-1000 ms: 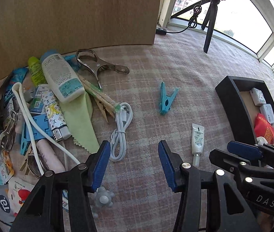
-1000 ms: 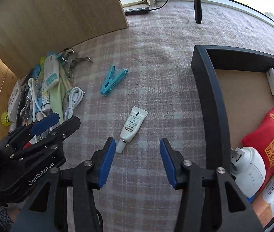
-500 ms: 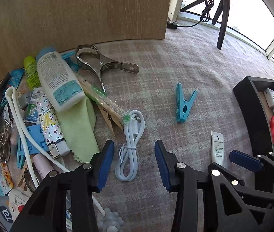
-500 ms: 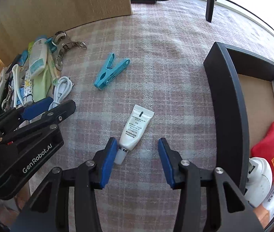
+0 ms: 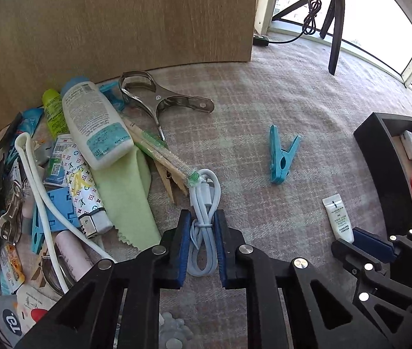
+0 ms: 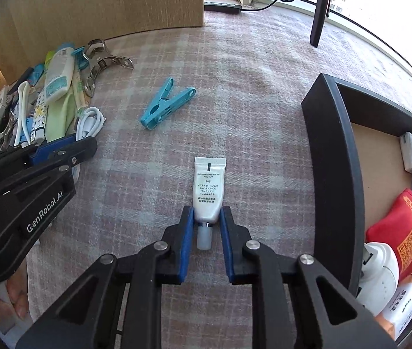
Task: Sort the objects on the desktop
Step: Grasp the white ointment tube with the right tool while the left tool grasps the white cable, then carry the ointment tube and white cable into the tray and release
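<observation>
My left gripper (image 5: 202, 218) is shut on a coiled white USB cable (image 5: 205, 203) that lies on the checked cloth at the edge of a pile of small items. My right gripper (image 6: 207, 218) is shut on the lower end of a small white cream tube (image 6: 208, 192) lying on the cloth, its cap between the jaws. The tube also shows in the left wrist view (image 5: 337, 218), with the right gripper (image 5: 371, 245) over its lower end. A blue clothespin (image 5: 281, 154) lies alone mid-cloth, also in the right wrist view (image 6: 165, 104).
The pile at left holds a white bottle (image 5: 95, 122), a metal clamp (image 5: 159, 99), a green cloth (image 5: 124, 197) and a white hose (image 5: 40, 186). A black tray (image 6: 334, 157) at right holds a red pouch (image 6: 403, 232) and white boxes. A wooden panel (image 5: 118, 20) stands behind.
Both grippers moved forward and closed: the left onto the white cable, the right onto the cream tube. Both were open half a second ago.
</observation>
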